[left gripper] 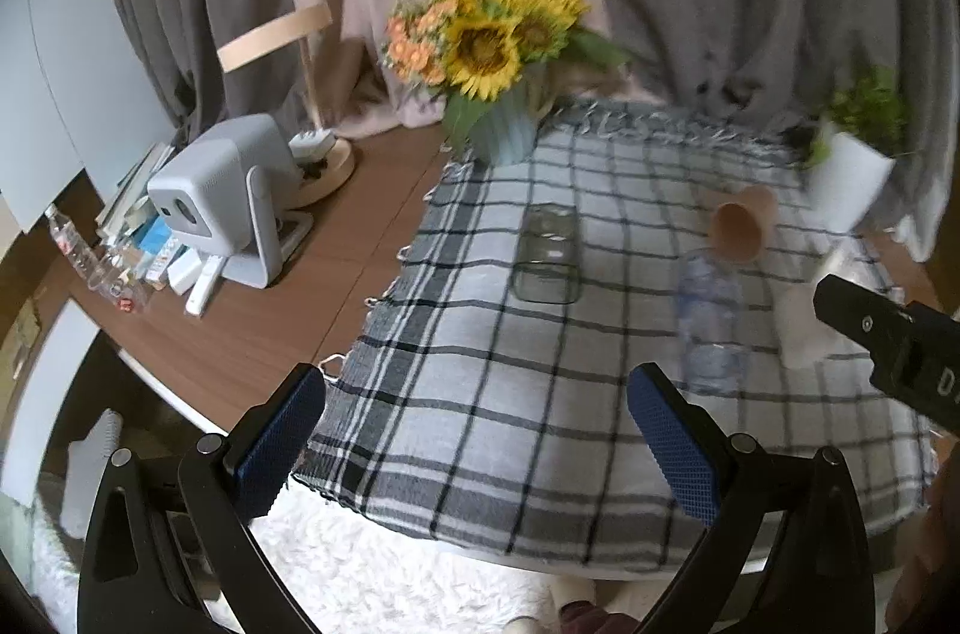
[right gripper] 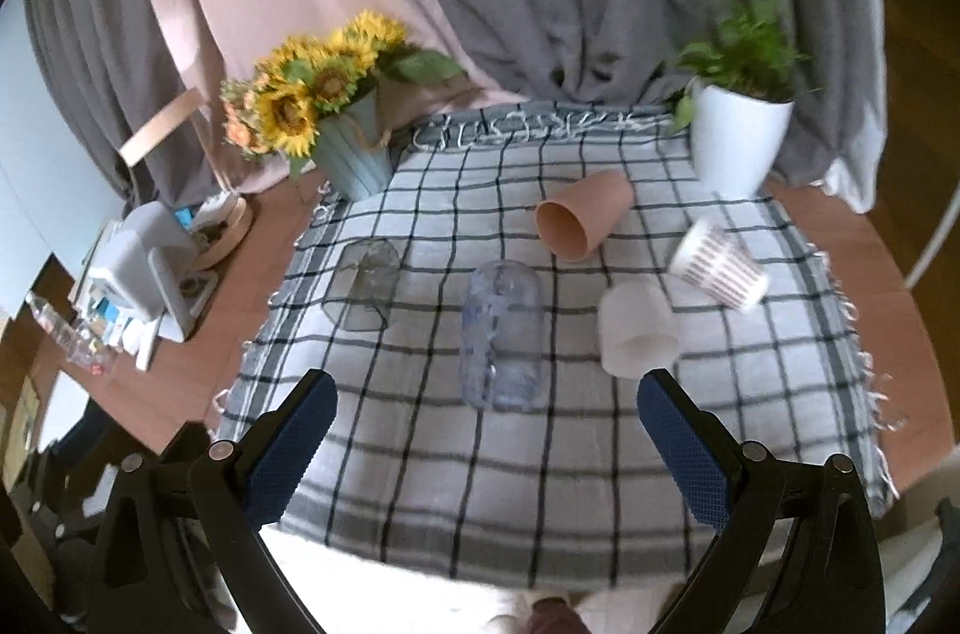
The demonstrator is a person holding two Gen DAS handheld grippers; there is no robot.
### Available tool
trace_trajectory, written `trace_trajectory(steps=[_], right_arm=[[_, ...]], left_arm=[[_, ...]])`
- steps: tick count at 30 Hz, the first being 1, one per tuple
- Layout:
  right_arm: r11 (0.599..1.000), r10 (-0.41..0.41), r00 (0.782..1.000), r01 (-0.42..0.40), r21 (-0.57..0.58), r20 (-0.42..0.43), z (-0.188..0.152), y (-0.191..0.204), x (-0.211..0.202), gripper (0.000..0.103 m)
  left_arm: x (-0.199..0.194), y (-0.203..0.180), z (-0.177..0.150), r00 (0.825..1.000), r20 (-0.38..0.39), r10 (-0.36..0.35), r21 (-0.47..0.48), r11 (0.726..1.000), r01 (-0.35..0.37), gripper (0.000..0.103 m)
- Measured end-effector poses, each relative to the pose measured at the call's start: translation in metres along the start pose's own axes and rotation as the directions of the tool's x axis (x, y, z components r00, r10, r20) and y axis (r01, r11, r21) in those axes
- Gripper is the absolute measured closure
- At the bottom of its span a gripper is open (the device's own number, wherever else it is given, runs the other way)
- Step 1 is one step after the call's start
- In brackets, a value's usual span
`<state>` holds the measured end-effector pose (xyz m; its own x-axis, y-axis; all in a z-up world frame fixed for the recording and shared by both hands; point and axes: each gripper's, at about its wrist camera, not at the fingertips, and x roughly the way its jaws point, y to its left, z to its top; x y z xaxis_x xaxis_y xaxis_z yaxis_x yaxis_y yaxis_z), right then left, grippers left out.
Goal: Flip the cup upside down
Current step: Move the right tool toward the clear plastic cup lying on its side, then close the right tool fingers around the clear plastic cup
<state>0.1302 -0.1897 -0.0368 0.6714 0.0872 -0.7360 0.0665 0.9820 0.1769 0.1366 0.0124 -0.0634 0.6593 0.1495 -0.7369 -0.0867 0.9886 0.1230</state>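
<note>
I judge this as the approach step: nothing is gripped, and all five cups lie on their sides on the checked cloth [right gripper: 540,484], so no flip has begun. I take the blue cup [right gripper: 503,334] at the cloth's middle as my landmark. Far left of it, off the cloth, sits a grey projector [right gripper: 144,268] among clutter, with a sunflower pot [right gripper: 354,160] behind and left. Just left of the blue cup lies the clear glass [right gripper: 363,289], well apart from the cloth's left fringe. My left gripper [left gripper: 477,445] hangs near the table's front edge, fingers spread wide and empty. Behind and right of the blue cup lies the tan cup [right gripper: 579,214], mouth toward me; right of the blue cup is the white cup [right gripper: 636,334], and beyond that the striped cup [right gripper: 717,265], tilted. A white planter [right gripper: 735,138] stands behind and right. My right gripper [right gripper: 486,454] is also spread and empty, aimed at the blue cup, which looks like the likeliest target, though I cannot be sure. Next I need to advance, close across one cup's wall, lift and turn it mouth-down. The cloth in front of the blue cup is open; the white cup lies close, so I would roll away from it.
</note>
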Motion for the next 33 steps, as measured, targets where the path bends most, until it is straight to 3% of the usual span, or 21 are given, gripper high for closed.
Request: trace_trajectory(steps=[6,14,25,28,33], right_arm=[[1.000,0.027,0.990,-0.028,-0.005,-0.138,0.030,-0.001,0.082,0.007],[1.000,0.012,0.957,-0.019,-0.021,-0.291,0.039,-0.005,0.163,0.013],[1.000,-0.028,0.914,0.021,-0.022,-0.405,0.026,-0.017,0.217,0.018],[1.000,-0.028,0.911,0.020,-0.023,-0.411,0.025,-0.014,0.224,0.018],[0.999,-0.029,0.900,0.040,0.016,-0.436,0.021,-0.013,0.235,0.029]], left_arm=[[0.050,-0.009,0.016,0.995,-0.095,0.029,-0.017,0.999,-0.030,0.000],[0.103,-0.023,0.026,0.980,-0.191,0.051,-0.021,0.998,-0.056,0.000],[0.144,-0.037,0.020,0.952,-0.301,0.058,0.022,0.998,-0.053,0.000],[0.153,-0.038,0.021,0.947,-0.318,0.047,0.041,0.999,-0.036,0.000],[0.166,-0.035,0.025,0.943,-0.332,0.028,0.076,0.997,-0.003,0.000]])
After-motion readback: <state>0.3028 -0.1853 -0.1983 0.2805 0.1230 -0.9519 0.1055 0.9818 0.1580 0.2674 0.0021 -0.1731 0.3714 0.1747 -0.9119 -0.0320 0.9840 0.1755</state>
